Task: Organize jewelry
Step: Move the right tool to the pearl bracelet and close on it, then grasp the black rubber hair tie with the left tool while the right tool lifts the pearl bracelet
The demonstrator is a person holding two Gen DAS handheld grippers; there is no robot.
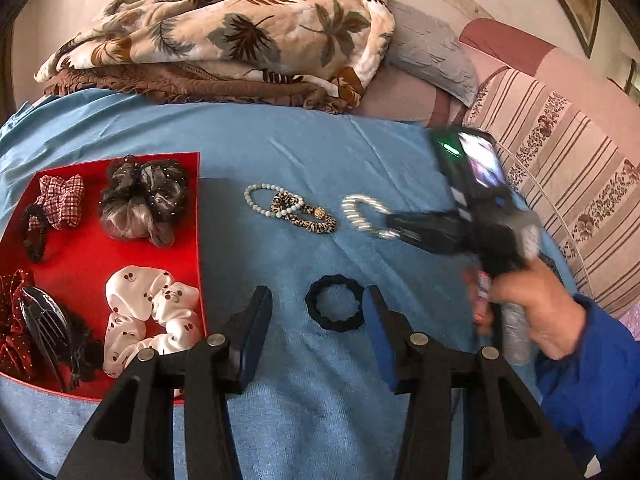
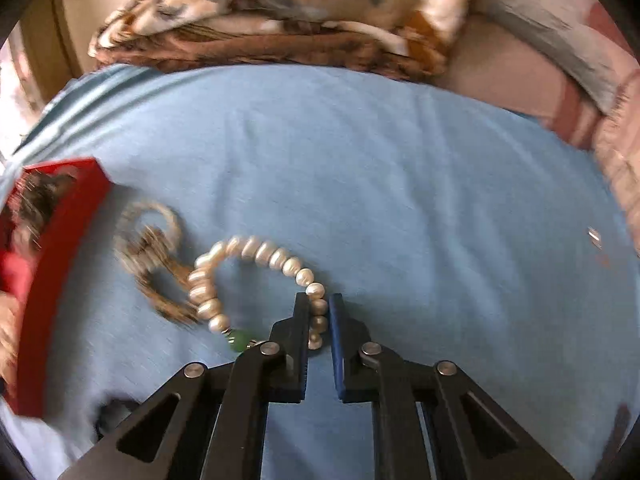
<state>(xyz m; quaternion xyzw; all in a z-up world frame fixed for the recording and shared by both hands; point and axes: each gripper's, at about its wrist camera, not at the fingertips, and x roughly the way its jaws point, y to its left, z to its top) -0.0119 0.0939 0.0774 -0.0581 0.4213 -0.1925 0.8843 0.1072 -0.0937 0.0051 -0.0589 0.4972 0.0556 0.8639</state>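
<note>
Blue cloth (image 1: 320, 152) covers the bed, with a leafy blanket (image 1: 224, 28) and striped pillows (image 1: 560, 140) behind. Red tray (image 1: 92, 248) on the left holds 5 scrunchies. Right gripper (image 2: 319, 312) is clamped on the pearl bracelet (image 2: 248, 248) lying on the cloth. Left gripper (image 1: 320, 308) stands apart, with a black hair tie (image 1: 334, 306) between its fingers, untouched

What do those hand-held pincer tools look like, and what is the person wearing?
Each gripper, left and right, has two flat black fingers lined with blue pads, hinged on black links with round silver rivets. One has a black body with a green light and small screen. The person wears a blue sleeve.
</note>
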